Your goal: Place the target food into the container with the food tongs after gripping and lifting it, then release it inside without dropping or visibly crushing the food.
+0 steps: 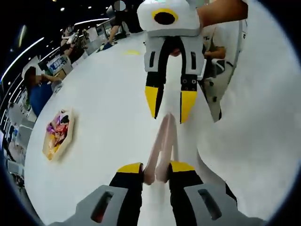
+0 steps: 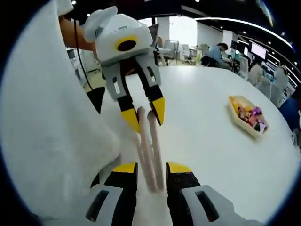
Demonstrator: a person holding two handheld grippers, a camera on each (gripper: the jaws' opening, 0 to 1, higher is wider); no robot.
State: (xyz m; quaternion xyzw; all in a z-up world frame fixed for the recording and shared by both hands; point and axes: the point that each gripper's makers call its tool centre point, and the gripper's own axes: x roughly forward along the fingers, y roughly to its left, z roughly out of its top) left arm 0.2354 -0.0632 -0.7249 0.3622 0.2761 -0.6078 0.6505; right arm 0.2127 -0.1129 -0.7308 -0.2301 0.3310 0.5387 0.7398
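A broad, smooth white table (image 1: 108, 94) spreads out, with a shallow hexagonal tray (image 2: 235, 107) of bright wrapped food (image 2: 251, 117) far off. The pale, slender tongs (image 1: 162, 146), arms pressed nearly together and empty, are held at opposite ends by the left gripper (image 1: 155, 168) and right gripper (image 2: 149, 169). Risk: the slick tool may twist or slip during this two-ended hold.
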